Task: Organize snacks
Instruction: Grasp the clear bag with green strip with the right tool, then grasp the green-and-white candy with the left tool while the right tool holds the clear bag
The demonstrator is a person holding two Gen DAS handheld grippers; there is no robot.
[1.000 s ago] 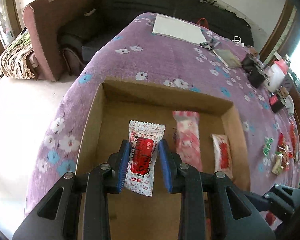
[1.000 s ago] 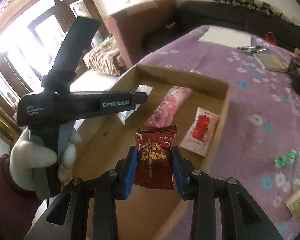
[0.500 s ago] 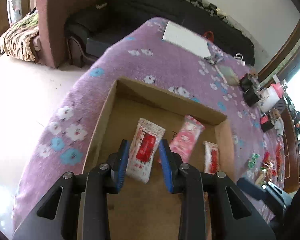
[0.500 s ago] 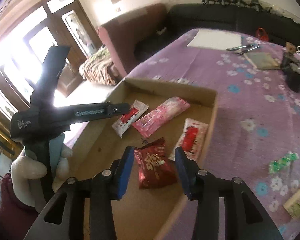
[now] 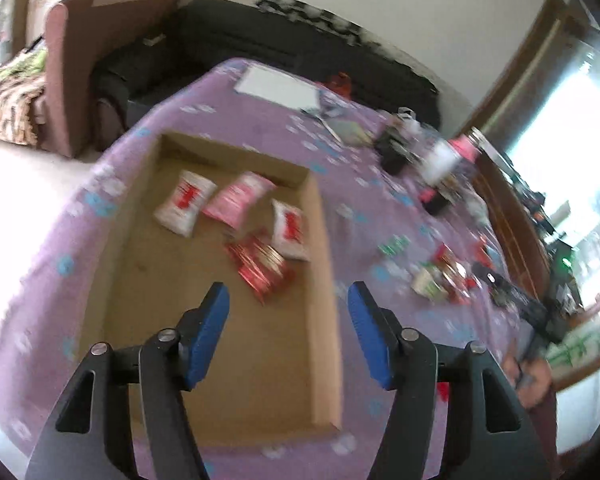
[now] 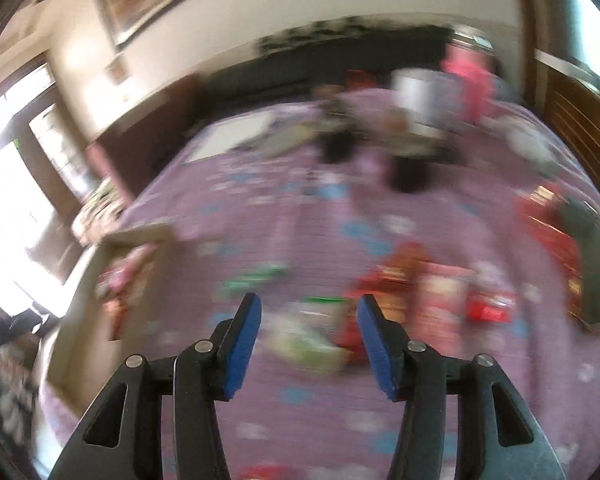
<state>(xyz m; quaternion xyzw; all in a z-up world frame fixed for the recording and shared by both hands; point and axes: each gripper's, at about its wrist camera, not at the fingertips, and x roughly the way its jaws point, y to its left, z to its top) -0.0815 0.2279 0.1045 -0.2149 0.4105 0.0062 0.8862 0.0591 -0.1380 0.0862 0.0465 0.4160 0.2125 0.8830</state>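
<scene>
A shallow cardboard box [image 5: 320, 264] lies on the purple flowered tablecloth [image 5: 380, 200]. Inside it lie a white-and-red packet [image 5: 184, 204], a pink packet [image 5: 238, 200], a second white-and-red packet [image 5: 288, 232] and a dark red packet [image 5: 260, 268]. My left gripper [image 5: 288, 320] hovers above the box's near half, jaws opening, nothing between them. In the blurred right wrist view, my right gripper [image 6: 310, 334] hangs over loose snacks on the cloth: a green-and-white packet [image 6: 300, 340], red packets [image 6: 392, 280] and a pink one [image 6: 440, 300]. Its jaws are opening and hold nothing. The box [image 6: 92, 276] sits at the left.
More loose snacks [image 5: 440, 276] lie right of the box. A white sheet [image 5: 278, 88], dark small items [image 5: 396, 152] and a white bottle with a pink cap [image 5: 448, 156] stand farther back. A dark sofa [image 5: 300, 44] lies beyond the table, and a wooden edge [image 5: 512, 216] at the right.
Both grippers let go of their packets, which now lie in the box, and opened. The left one pulled back and up. The right one swung right, away from the box, over the loose snacks.
</scene>
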